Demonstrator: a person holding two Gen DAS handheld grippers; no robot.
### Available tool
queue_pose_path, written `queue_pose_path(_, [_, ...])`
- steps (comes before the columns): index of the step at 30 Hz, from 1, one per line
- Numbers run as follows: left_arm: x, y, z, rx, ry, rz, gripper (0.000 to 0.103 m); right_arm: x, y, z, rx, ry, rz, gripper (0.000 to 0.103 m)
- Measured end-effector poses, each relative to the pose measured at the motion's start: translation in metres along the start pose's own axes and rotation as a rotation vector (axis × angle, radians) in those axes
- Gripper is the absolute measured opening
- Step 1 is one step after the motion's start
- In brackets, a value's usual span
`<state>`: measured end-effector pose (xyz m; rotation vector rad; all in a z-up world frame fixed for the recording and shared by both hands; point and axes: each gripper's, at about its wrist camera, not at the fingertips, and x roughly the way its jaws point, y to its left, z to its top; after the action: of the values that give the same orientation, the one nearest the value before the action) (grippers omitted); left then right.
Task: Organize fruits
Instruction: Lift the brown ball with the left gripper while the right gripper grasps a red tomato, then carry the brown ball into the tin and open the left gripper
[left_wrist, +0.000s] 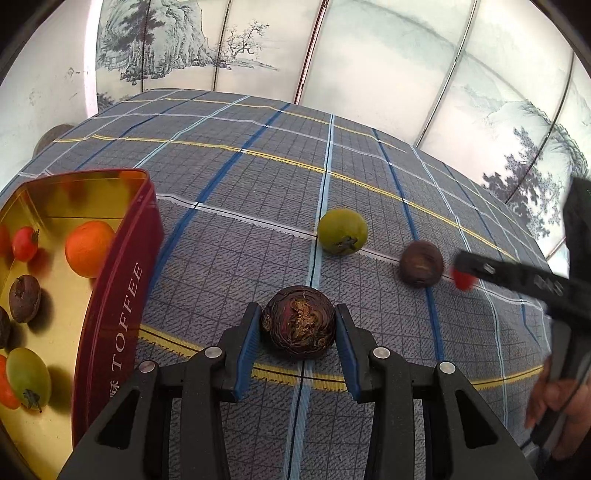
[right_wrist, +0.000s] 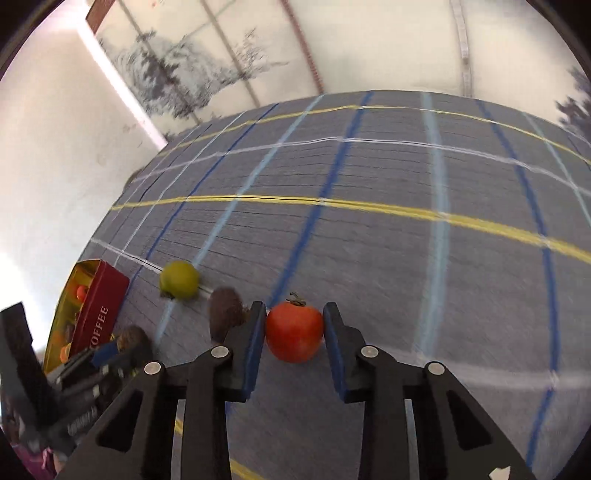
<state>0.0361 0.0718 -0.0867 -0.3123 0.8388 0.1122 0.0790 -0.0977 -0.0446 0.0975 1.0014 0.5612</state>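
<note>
My left gripper (left_wrist: 298, 323) is shut on a dark brown, ridged round fruit (left_wrist: 298, 321), low over the plaid tablecloth. To its left stands a red toffee tin (left_wrist: 122, 273) with a gold inside, holding an orange fruit (left_wrist: 88, 247), small red, green and brown fruits. A green fruit (left_wrist: 342, 231) and a second dark brown fruit (left_wrist: 421, 263) lie further out on the cloth. In the right wrist view my right gripper (right_wrist: 294, 330) is shut on a red tomato-like fruit (right_wrist: 294, 330) with a dry stem. The green fruit (right_wrist: 179, 279) and a brown fruit (right_wrist: 226, 308) lie to its left.
The tablecloth (left_wrist: 258, 177) is grey with blue, white and yellow lines and reaches to a painted folding screen (left_wrist: 369, 55) behind. A hand (left_wrist: 554, 410) holds the right gripper at the right edge of the left wrist view. The tin (right_wrist: 98, 314) sits far left in the right wrist view.
</note>
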Motion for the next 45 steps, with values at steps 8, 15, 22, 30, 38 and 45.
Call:
queue_pose_path(8, [-0.003, -0.007, -0.002, 0.027, -0.008, 0.026, 0.040, -0.027, -0.025, -0.035, 0.017, -0.021, -0.072, 0.029])
queue_pose_path(15, [-0.003, -0.011, -0.002, 0.053, -0.010, 0.055, 0.041, -0.021, -0.016, -0.042, -0.044, -0.045, -0.115, 0.033])
queue_pose_path(22, [-0.003, -0.009, -0.002, 0.045, -0.010, 0.060, 0.041, -0.020, -0.009, -0.046, -0.101, -0.069, -0.151, 0.035])
queue_pose_path(30, [-0.009, -0.014, -0.004, 0.087, -0.041, 0.069, 0.041, -0.019, -0.011, -0.046, -0.098, -0.070, -0.169, 0.032])
queue_pose_path(38, [-0.027, -0.013, -0.011, 0.094, -0.045, 0.117, 0.041, -0.019, -0.010, -0.045, -0.099, -0.069, -0.171, 0.032])
queue_pose_path(45, [-0.056, 0.001, -0.011, 0.055, -0.043, 0.128, 0.041, -0.019, -0.010, -0.045, -0.099, -0.069, -0.173, 0.032])
